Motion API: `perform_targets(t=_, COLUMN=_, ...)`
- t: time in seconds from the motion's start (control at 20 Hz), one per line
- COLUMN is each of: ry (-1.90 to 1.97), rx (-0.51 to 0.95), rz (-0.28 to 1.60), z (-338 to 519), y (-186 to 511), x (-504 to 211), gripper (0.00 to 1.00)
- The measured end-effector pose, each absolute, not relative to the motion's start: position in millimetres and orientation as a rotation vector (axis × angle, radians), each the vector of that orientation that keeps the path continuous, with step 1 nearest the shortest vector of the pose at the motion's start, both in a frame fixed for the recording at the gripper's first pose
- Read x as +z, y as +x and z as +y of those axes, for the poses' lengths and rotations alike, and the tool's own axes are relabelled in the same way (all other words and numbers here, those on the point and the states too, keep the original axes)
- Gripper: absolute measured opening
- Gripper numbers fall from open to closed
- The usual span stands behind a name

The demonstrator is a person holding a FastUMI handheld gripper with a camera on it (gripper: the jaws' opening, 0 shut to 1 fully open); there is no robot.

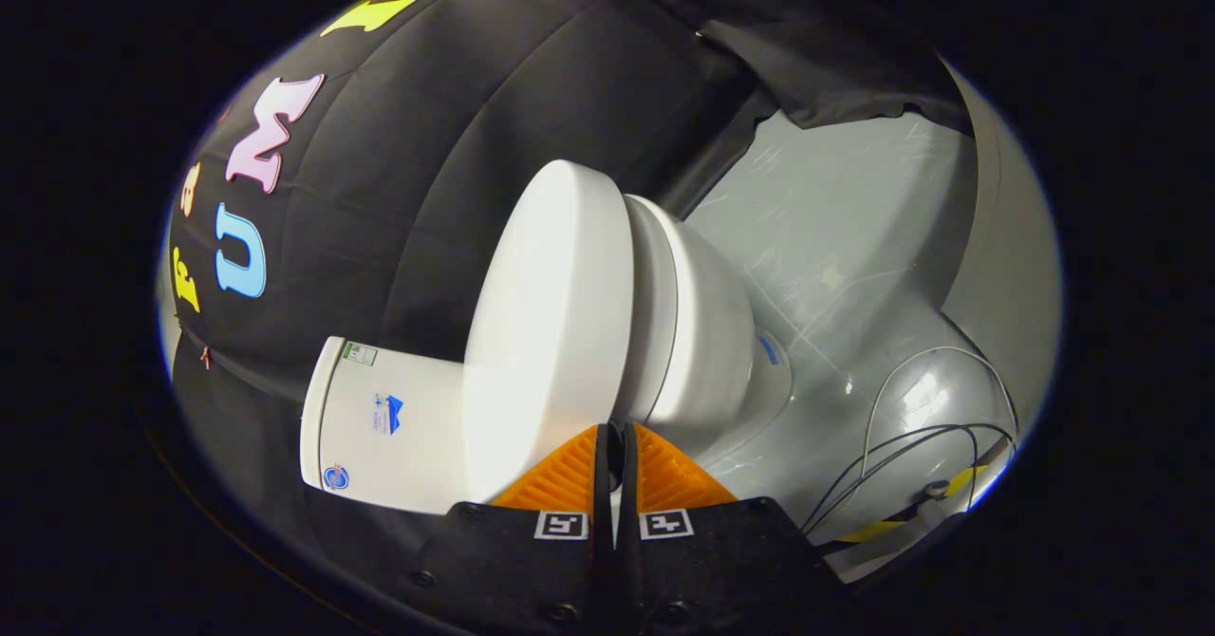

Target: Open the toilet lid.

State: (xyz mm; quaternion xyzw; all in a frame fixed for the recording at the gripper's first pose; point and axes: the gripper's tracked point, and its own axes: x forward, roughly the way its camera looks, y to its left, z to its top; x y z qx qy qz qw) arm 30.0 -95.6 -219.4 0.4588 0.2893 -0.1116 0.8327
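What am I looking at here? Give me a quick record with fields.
place: booth with a black cloth wall and pale floor
main thing: white toilet with its tank
toilet lid: down on the bowl, not yet opened
gripper: fingers nearly together, at the seam between lid and bowl
extras: cables on the floor

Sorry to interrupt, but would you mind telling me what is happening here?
A person is working a handheld gripper at a white toilet. Its fingers are nearly closed at the edge of the lid, where lid meets bowl. The lid looks down on the bowl, so opening seems barely begun. Cables lie on the floor.
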Motion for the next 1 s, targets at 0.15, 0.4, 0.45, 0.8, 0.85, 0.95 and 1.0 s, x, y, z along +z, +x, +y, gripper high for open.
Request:
perform_targets(t=0.15, ry=0.973, rx=-0.224, rz=0.609, z=-93, y=30, x=-221, gripper=0.05)
perform_targets(t=0.4, ry=0.996, rx=-0.181, rz=0.587, z=-87, y=29, x=-210, gripper=0.05)
perform_targets(t=0.45, ry=0.979, rx=-0.177, rz=0.579, z=-87, y=29, x=-206, gripper=0.05)
perform_targets(t=0.8, ry=0.918, rx=-0.16, rz=0.534, z=-78, y=36, x=-173, gripper=0.06)
perform_targets(t=0.85, ry=0.9, rx=-0.163, rz=0.53, z=-76, y=37, x=-167, gripper=0.05)
perform_targets(t=0.95, ry=0.872, rx=-0.151, rz=0.517, z=-69, y=38, x=-152, gripper=0.05)
perform_targets(t=1.0, ry=0.861, rx=-0.141, rz=0.514, z=-66, y=38, x=-142, gripper=0.05)
